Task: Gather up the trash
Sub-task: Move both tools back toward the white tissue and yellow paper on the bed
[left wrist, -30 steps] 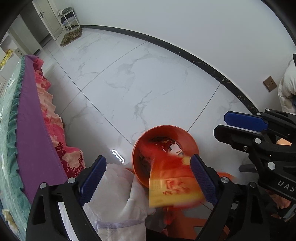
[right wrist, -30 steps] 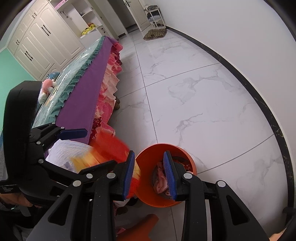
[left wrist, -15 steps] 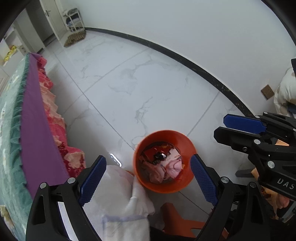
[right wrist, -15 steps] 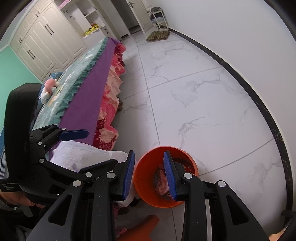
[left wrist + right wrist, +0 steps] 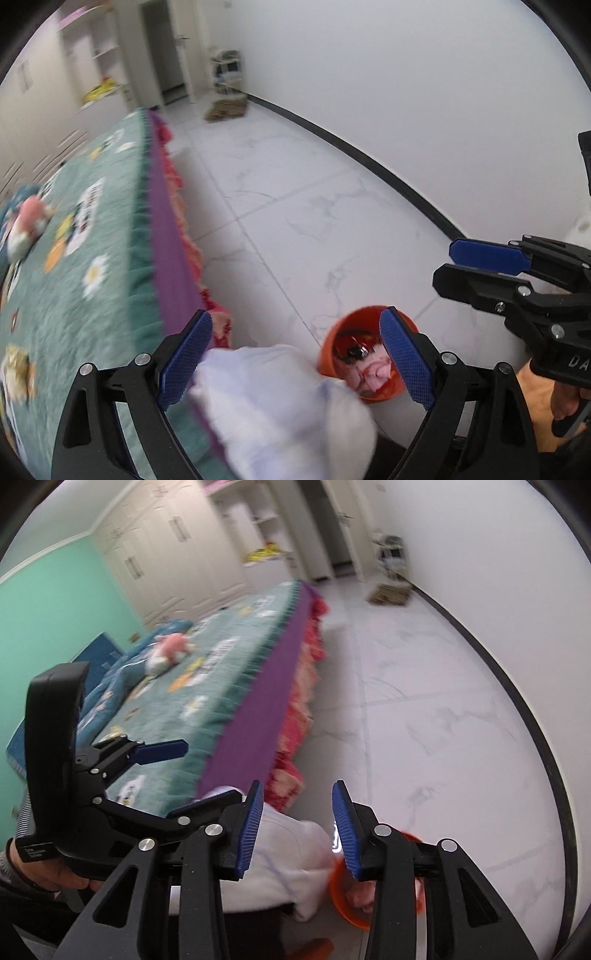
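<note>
An orange bin (image 5: pixel 356 343) stands on the white floor beside the bed and holds crumpled pink and red trash (image 5: pixel 375 369). It shows partly behind the right finger in the right wrist view (image 5: pixel 340 897). My left gripper (image 5: pixel 295 358) is open and empty, raised above the bin and a white cloth (image 5: pixel 280 406). My right gripper (image 5: pixel 297 827) is open and empty, above the same cloth (image 5: pixel 284 864). The right gripper also shows in the left wrist view (image 5: pixel 487 258), and the left gripper shows in the right wrist view (image 5: pixel 166 751).
A bed with a green patterned cover (image 5: pixel 207 686), purple border (image 5: pixel 258 709) and red skirt lies to the left, with a pink plush toy (image 5: pixel 168 653) on it. White wardrobes (image 5: pixel 173 554) stand behind. A small rack (image 5: pixel 227 70) and mat (image 5: pixel 227 109) are by the far wall.
A red and yellow wrapper fell from the left gripper into the bin. Both grippers then lifted and tilted up toward the bed. The right gripper's jaws have opened wider.
</note>
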Available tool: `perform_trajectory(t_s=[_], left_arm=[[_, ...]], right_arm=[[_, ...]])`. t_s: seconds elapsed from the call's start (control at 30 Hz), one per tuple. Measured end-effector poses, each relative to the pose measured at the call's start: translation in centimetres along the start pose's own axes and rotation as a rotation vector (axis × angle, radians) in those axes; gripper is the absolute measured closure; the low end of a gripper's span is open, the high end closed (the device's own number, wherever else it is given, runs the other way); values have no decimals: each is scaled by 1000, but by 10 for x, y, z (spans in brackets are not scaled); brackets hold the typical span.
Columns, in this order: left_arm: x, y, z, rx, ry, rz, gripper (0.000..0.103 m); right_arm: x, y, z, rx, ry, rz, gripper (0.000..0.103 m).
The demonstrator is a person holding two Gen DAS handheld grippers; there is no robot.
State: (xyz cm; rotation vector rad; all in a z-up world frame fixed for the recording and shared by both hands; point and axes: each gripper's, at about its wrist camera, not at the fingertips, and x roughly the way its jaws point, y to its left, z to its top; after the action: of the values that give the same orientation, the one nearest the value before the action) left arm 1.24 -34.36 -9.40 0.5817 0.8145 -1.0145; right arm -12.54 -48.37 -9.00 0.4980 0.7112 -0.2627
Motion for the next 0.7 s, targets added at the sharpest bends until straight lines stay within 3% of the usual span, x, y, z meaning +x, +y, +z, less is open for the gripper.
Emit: perform_trajectory(t_s=[0.33, 0.7], left_arm=[[-59, 110, -53, -257, -47, 194, 12], [-109, 247, -130, -562, -26, 392, 12]], right_arm=[[52, 151, 37, -284, 52, 223, 63], [135, 323, 45, -537, 154, 427, 63]])
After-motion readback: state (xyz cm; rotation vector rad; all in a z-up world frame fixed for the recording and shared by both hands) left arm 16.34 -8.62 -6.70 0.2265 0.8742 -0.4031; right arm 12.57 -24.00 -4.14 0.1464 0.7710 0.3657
